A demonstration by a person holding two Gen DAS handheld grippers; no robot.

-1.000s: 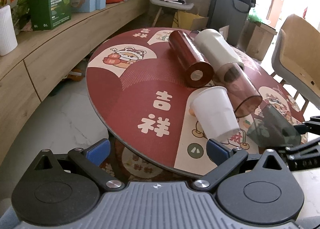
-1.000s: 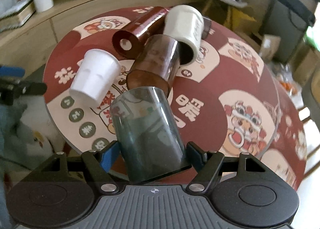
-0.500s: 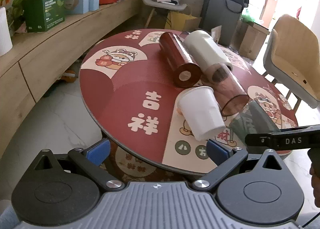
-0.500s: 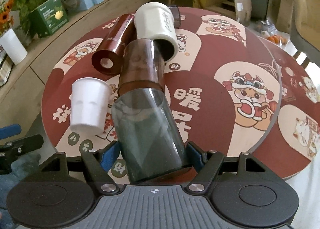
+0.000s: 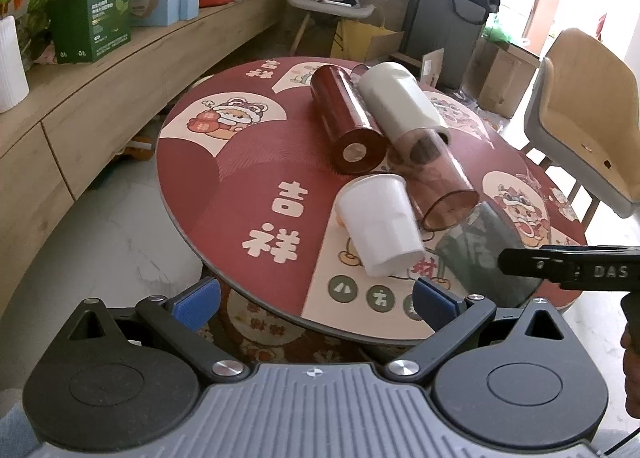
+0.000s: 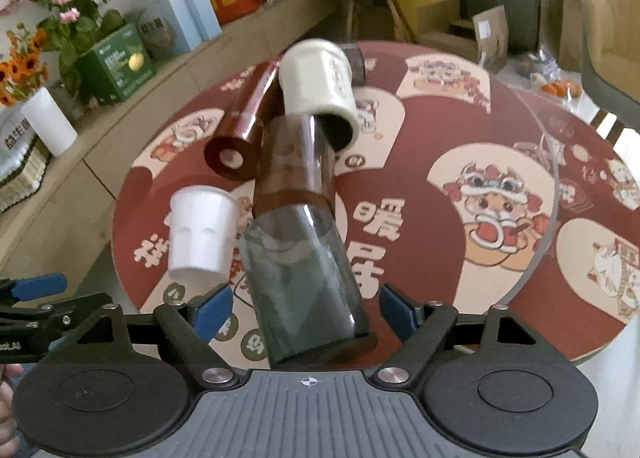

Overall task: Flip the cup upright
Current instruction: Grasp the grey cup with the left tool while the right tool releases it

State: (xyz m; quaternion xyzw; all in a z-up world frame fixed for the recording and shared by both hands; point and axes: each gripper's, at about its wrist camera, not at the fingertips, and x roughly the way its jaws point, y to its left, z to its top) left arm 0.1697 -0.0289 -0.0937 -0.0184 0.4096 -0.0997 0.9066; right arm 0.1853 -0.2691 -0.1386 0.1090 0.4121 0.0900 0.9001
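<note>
We have the right gripper (image 6: 306, 304) at the near edge of the desk (image 6: 440, 250), and the grey cup (image 6: 304, 282) lies on its side straight ahead, between the two blue pads. Its long axis runs away from us, roughly in line with the fingers, one end close to the gripper body and the other pointing at the brown cup (image 6: 292, 165). The jaws stand wide, with a gap showing on each side of the cup, so we judge nothing is gripped yet (though the left pad sits very close to the wall). The left gripper (image 5: 316, 298) hangs off the desk edge with its jaws spread and empty, nearer the white cup (image 5: 378, 223). The right gripper is clearly the nearer one.

Room is tight ahead: the brown cup's end touches or nearly touches the grey one, with the cream cup (image 6: 320, 89) and dark red tube (image 6: 244, 125) beyond. To the right the desk is open, and the rim is close beneath us.
</note>
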